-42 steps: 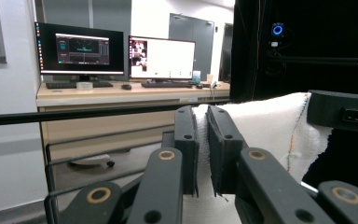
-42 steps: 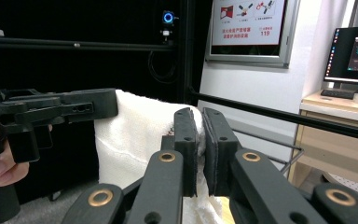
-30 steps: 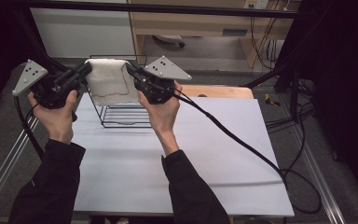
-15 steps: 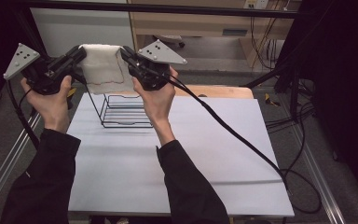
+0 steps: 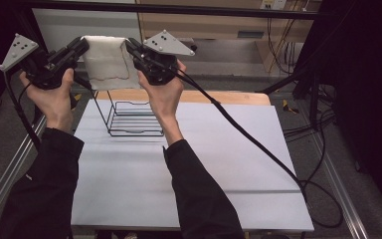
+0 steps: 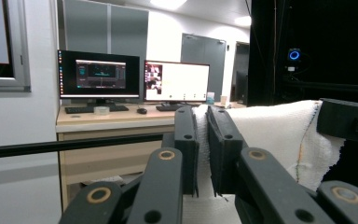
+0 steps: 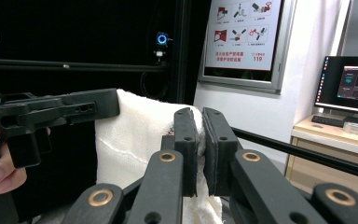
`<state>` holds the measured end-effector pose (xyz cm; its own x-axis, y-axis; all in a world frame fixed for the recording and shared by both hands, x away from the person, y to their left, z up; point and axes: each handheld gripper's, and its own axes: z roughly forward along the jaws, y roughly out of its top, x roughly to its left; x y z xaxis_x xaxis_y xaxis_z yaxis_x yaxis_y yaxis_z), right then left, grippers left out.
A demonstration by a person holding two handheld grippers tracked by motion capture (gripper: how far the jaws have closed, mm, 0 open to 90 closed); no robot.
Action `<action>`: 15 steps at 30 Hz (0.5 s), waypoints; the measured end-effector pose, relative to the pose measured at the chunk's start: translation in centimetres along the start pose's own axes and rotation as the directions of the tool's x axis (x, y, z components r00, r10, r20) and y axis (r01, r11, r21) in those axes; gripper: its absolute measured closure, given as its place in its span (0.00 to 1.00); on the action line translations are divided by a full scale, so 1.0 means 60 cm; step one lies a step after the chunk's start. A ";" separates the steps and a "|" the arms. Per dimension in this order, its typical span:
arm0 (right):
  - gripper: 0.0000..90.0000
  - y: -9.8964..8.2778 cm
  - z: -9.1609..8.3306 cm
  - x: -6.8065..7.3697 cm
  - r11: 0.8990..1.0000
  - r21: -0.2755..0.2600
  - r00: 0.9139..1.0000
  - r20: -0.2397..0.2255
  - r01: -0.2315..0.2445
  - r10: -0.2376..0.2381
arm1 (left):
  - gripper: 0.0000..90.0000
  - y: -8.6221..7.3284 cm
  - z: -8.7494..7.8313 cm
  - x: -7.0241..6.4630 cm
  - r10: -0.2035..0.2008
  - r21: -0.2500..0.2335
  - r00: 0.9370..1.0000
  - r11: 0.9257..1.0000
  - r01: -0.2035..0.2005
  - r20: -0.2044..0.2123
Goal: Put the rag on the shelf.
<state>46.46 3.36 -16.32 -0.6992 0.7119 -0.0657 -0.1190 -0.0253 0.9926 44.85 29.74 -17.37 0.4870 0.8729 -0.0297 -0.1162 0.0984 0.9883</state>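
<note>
Wire rack [image 5: 129,117] below, table [image 5: 219,164] free

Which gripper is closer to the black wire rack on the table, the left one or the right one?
Right. The right gripper holds the white towel roughly above the wire rack; the left gripper is up and off to its left.

Both forearms in dark sleeves reach forward and up from the near edge, hands raised level with each other. Left gripper [image 5: 82,46] points inward to the right, jaws clamped nearly together. Right gripper [image 5: 129,46] points inward to the left, facing it, jaws likewise clamped.
</note>
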 end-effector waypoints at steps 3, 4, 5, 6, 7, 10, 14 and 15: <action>0.95 0.002 0.008 -0.005 1.000 0.000 1.000 0.005 0.001 -0.001 | 0.92 0.001 0.007 0.005 0.002 0.000 1.000 1.000 -0.002 -0.002; 0.95 0.003 0.010 -0.006 1.000 0.001 1.000 0.007 0.002 -0.002 | 0.92 0.003 0.010 0.007 0.004 0.002 1.000 1.000 -0.004 -0.004; 0.95 0.004 0.013 -0.006 1.000 0.003 1.000 0.007 0.004 -0.004 | 0.92 0.004 0.012 0.009 0.005 0.004 1.000 1.000 -0.005 -0.007; 0.95 0.005 0.015 -0.007 1.000 0.004 1.000 0.008 0.008 -0.008 | 0.92 0.005 0.014 0.011 0.000 0.002 1.000 1.000 0.000 -0.008; 0.95 0.008 0.019 -0.007 1.000 0.002 1.000 0.008 0.011 -0.011 | 0.92 0.006 0.016 0.013 -0.006 -0.002 1.000 1.000 0.006 -0.008; 0.95 0.011 0.025 -0.010 1.000 0.000 1.000 0.009 0.009 -0.009 | 0.92 0.009 0.021 0.016 -0.008 -0.005 1.000 1.000 0.008 -0.012; 0.95 0.011 0.033 -0.012 1.000 0.004 1.000 0.013 -0.002 0.002 | 0.92 0.012 0.027 0.021 -0.005 -0.001 1.000 1.000 0.005 -0.022; 0.95 0.011 0.035 -0.014 1.000 0.005 1.000 0.014 0.002 -0.002 | 0.92 0.012 0.029 0.023 -0.006 0.002 1.000 1.000 0.006 -0.022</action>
<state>48.44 4.26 -15.38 -0.6891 0.7217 -0.0662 -0.1167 -0.0203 0.9930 46.93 30.16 -16.41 0.4682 0.8828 -0.0385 -0.1116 0.1023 0.9885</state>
